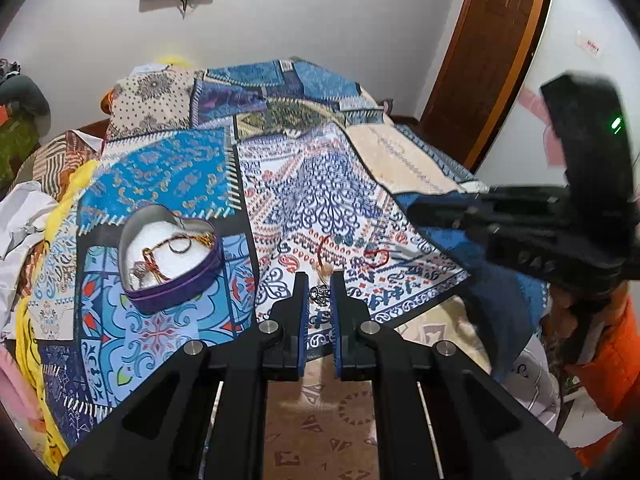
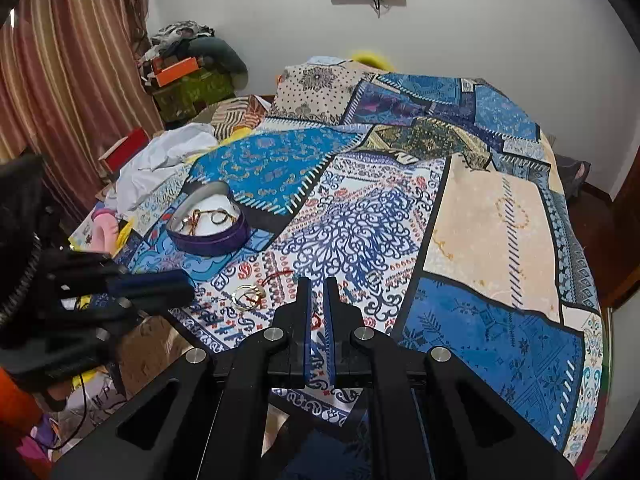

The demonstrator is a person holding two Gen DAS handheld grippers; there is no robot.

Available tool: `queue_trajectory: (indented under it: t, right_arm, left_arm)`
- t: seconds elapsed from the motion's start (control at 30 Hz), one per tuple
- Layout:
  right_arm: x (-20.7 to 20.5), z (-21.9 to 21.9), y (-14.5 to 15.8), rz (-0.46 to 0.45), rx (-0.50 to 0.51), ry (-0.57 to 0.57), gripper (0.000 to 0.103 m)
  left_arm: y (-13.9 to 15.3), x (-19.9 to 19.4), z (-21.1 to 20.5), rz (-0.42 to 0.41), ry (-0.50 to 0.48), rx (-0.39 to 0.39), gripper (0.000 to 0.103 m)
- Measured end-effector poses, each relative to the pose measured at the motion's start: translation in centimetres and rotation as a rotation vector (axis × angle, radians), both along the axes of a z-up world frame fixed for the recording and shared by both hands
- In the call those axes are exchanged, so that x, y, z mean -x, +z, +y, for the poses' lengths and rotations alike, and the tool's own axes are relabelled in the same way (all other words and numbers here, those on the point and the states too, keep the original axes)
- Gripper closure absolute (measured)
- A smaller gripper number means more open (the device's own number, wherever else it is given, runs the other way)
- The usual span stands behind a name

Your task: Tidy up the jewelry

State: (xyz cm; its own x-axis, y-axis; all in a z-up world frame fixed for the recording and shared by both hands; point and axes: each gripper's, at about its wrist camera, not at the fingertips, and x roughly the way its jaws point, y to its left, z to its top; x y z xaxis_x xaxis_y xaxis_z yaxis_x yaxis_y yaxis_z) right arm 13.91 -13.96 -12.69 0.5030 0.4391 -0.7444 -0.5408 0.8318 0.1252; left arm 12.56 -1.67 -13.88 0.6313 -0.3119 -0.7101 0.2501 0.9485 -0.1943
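A purple heart-shaped tin (image 1: 172, 256) with white lining holds several bracelets; it also shows in the right wrist view (image 2: 210, 226). My left gripper (image 1: 320, 286) hovers over the patterned bedspread, its jaws narrowly apart around a small dark chain piece (image 1: 318, 294); whether they pinch it is unclear. A red string bracelet (image 1: 376, 258) and a red cord with a pale charm (image 1: 324, 254) lie just beyond it. In the right wrist view, gold rings (image 2: 249, 297) and a small silver ring (image 2: 374, 278) lie on the cloth. My right gripper (image 2: 316, 292) is nearly shut and empty.
The patchwork bedspread (image 2: 480, 220) covers the bed. White cloth (image 2: 168, 160), boxes and clothes pile at the left by a striped curtain (image 2: 60, 80). A wooden door (image 1: 488, 60) stands at the right. Each gripper shows in the other's view (image 1: 540, 232), (image 2: 100, 292).
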Motion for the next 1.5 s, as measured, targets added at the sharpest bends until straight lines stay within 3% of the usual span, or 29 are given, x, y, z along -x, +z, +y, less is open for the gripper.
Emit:
queue_trajectory:
  t: [0.2,0.63,0.7,0.83,1.2,1.5]
  right_arm:
    - [0.2,0.4,-0.8,0.028,0.006,0.016,0.098]
    - [0.7,3.0,-3.6,0.093,0.095,0.086,0.097]
    - [0.9,3.2,-3.4,0.091,0.104,0.092,0.093]
    - [1.2,4.0,-2.7,0.07,0.102,0.118,0.075]
    - [1.2,8.2,-3.4,0.077,0.138,0.219,0.075]
    - [0.0,9.1,-3.3,0.122,0.084,0.194,0.075]
  left_arm:
    - [0.5,0.3,0.9,-0.007,0.016,0.016,0.094]
    - [-2.7,1.2,2.8,0.078,0.054,0.051,0.094]
    - [-3.1,1.3,3.2,0.085,0.06,0.061,0.094]
    - [-3.8,1.4,3.8,0.098,0.066,0.083,0.094]
    - [-4.3,1.7,4.5,0.101,0.047,0.133,0.094]
    - [-4.4,1.4,4.2,0.093,0.028,0.135,0.094]
